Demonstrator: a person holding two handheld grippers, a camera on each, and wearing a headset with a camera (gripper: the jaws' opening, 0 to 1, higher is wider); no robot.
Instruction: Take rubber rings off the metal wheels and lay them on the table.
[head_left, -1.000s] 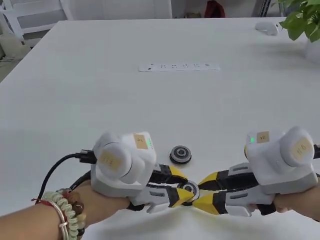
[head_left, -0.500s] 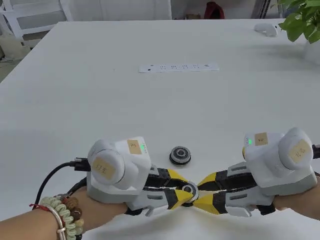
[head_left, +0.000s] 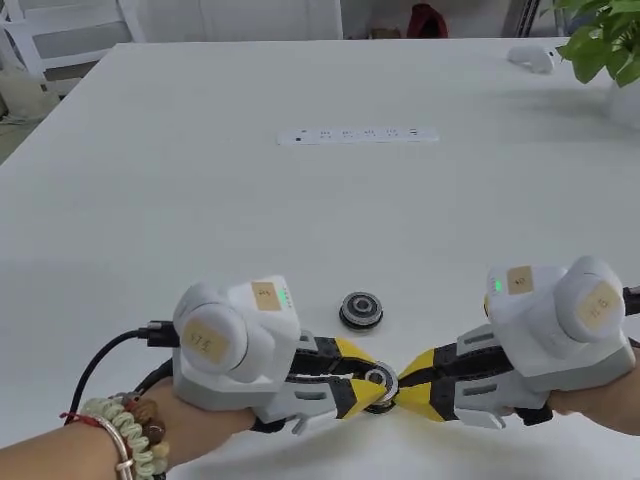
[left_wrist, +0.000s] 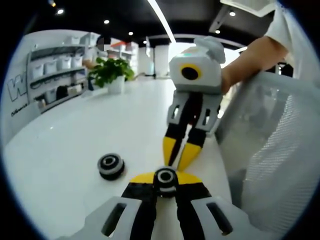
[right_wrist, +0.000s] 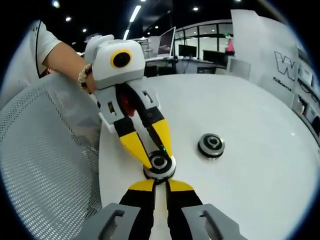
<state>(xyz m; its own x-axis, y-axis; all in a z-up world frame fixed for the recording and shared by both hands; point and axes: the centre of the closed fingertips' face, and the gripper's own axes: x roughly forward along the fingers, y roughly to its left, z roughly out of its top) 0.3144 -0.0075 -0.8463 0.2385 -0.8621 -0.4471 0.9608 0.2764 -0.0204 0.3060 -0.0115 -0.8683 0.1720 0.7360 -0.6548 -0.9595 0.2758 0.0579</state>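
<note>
The left tool (left_wrist: 165, 176) is clamped on a small metal wheel (right_wrist: 159, 164), one yellow-tipped jaw on each side of it, just above the near edge of the white tabletop (head_left: 200, 180). The right tool (right_wrist: 160, 184) meets it head-on from the opposite side, jaws drawn nearly together and tips set against the wheel's rim; whether they pinch the black rubber ring cannot be told. The wheel thus sits between the two tools, at the point where their tips converge. A second wheel (head_left: 361, 309), dark ring in place, lies flat on the tabletop just beyond the tools, apart from both. Farther back, well apart, a white power strip (head_left: 357, 135) lies across the middle of the tabletop, and a green plant (head_left: 603, 38) stands at the far right corner.
</note>
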